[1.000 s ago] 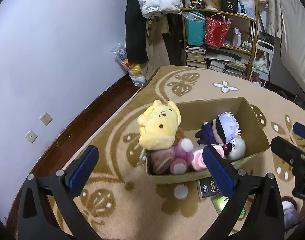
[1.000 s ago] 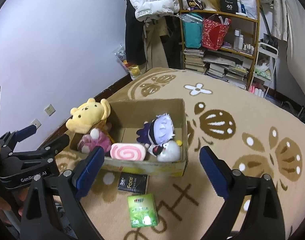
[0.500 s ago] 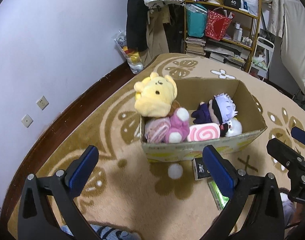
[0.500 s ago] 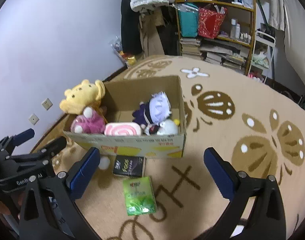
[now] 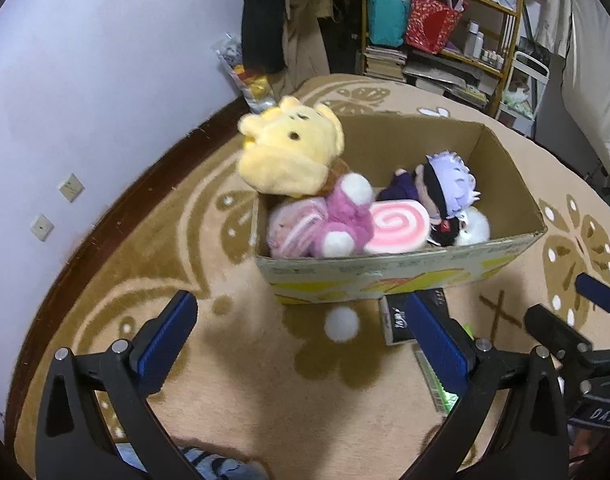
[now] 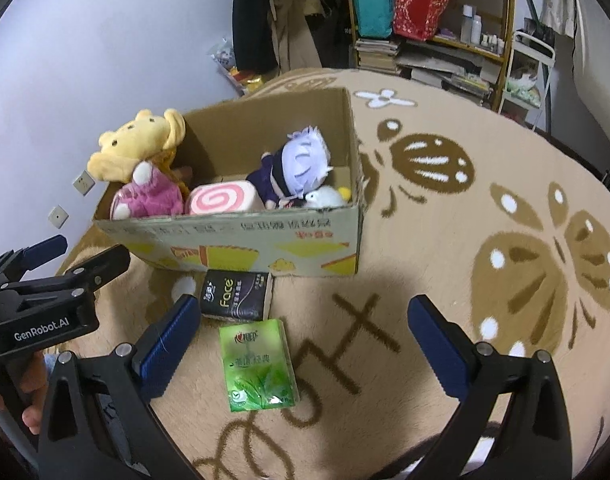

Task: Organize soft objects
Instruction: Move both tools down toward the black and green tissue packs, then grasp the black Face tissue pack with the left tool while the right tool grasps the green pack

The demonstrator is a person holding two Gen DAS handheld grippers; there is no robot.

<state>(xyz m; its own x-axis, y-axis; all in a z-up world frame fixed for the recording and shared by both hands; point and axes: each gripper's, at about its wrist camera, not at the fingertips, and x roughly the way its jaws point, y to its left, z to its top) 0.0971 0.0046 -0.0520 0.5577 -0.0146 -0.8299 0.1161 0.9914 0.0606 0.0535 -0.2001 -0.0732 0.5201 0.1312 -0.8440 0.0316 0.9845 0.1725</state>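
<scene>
Surveying the rug (image 6: 445,288), we find one cardboard box (image 6: 241,240) standing on it toward the wall-side edge, with five soft toys inside. The yellow bear (image 5: 289,152) leans over the box's left end wall. The purple-haired doll (image 6: 301,164), the pink swirl roll (image 6: 221,200) and the pink plush (image 6: 153,196) lie along the near wall, and the small white plush (image 6: 325,198) sits in the near right corner. Two tissue packs remain on the rug just before the box: one black pack (image 6: 237,294) against its near wall and one green pack (image 6: 259,364) just beside that. The left gripper (image 5: 301,342) and right gripper (image 6: 305,342) hover with jaws spread wide, holding nothing. In our judgement, a shallow pinch could let a pack's slick wrapper slip, and jostling the box could tip the overhanging bear out.
</scene>
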